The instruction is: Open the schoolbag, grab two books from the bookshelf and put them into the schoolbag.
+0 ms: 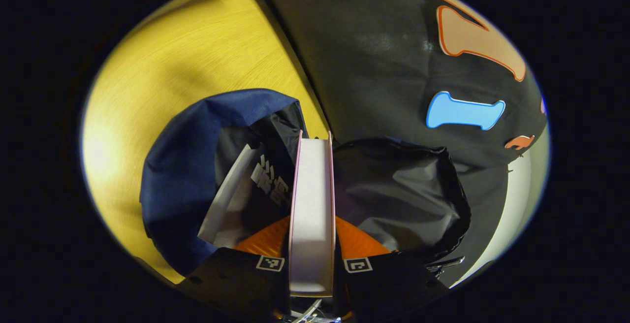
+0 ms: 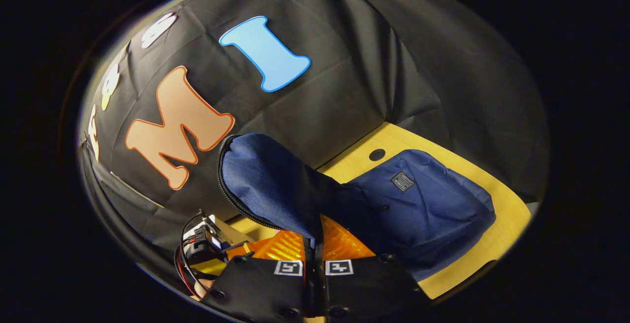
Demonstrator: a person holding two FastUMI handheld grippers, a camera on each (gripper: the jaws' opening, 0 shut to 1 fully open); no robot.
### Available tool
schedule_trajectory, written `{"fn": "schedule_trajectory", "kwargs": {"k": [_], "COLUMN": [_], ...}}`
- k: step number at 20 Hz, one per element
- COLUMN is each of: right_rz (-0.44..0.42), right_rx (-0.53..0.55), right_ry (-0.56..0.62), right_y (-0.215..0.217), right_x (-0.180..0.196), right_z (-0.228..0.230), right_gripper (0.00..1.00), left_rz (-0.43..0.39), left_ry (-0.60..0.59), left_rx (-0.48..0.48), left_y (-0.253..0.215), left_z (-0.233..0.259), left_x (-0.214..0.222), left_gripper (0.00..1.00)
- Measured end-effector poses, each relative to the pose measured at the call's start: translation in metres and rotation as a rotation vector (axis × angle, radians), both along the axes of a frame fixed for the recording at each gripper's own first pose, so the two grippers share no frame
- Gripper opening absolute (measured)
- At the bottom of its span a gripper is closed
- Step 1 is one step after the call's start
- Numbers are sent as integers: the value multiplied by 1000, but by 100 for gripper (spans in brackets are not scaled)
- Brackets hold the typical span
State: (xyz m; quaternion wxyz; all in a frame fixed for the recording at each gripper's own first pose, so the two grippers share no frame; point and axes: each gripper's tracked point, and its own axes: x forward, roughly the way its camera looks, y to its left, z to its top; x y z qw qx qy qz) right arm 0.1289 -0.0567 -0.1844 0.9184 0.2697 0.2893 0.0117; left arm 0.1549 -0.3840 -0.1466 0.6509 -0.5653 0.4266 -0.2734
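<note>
Two tools at work over one dark blue fabric schoolbag lying on the yellow wood-grain table. Left gripper view: left tool clamped on a thin book with pink covers and white page edge, both fingers pressing the covers, book held edge-on and upright above the bag mouth. Bag mouth is open, black lining spread to the right of the held book, blue outer fabric bulging to the left. Inside the opening, left of the held book, a second book with white pages and a dark cover with white print sits tilted in the bag. Right gripper view: right tool closed together on the blue flap of the bag, pinching the fabric and lifting it up so the zipper edge curves along its left side. Rest of the bag lies flat on the table to the right, small grey label patch on its front, a round hole in the table just behind it. Low left in that view, the other tool's body with red and black wires, close beside the raised flap.
</note>
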Motion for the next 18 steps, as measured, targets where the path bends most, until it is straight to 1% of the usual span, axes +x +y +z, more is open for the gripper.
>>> {"fn": "schedule_trajectory", "kwargs": {"k": [3,4,5,6,8,9,10,11,12,14,15,16,17,18], "right_rz": [5,6,8,8,6,5,4,1,0,-7,-6,-7,-8,-7], "right_rx": [-4,-9,-11,-12,-11,-13,-14,-15,-18,-13,-8,-9,-9,-11], "right_ry": [-2,-3,-2,-2,-2,-2,-3,-2,3,6,8,10,10,12], "right_y": [2,1,1,1,0,0,0,-1,-2,-2,-1,1,3,3], "right_x": [2,2,3,2,3,2,3,3,2,2,3,2,3,2], "right_z": [-1,-1,-1,-2,-3,-4,-6,-6,-7,-8,-9,-13,-14,-14], "right_gripper": [3,3,3,4,3,3,3,3,3,3,3,3,4,3], "left_rz": [-25,-25,-26,-31,-49,-56,-54,-72,-81,-112,-128,-142,-176,-222], "left_ry": [10,14,15,14,16,30,48,85,113,116,100,74,42,4], "left_rx": [3,2,0,1,4,6,9,62,124,233,272,332,397,466], "left_y": [-16,-21,-23,-25,-21,-21,-20,-17,-13,-3,1,8,4,8], "left_z": [-5,-7,-7,-9,-4,-6,-7,-19,-30,-42,-43,-42,-41,-39], "left_x": [-7,-7,-7,-7,-6,-4,-3,-6,-8,-12,-9,-8,-11,-16], "left_gripper": [30,28,31,30,28,29,31,34,38,65,67,69,71,80]}}
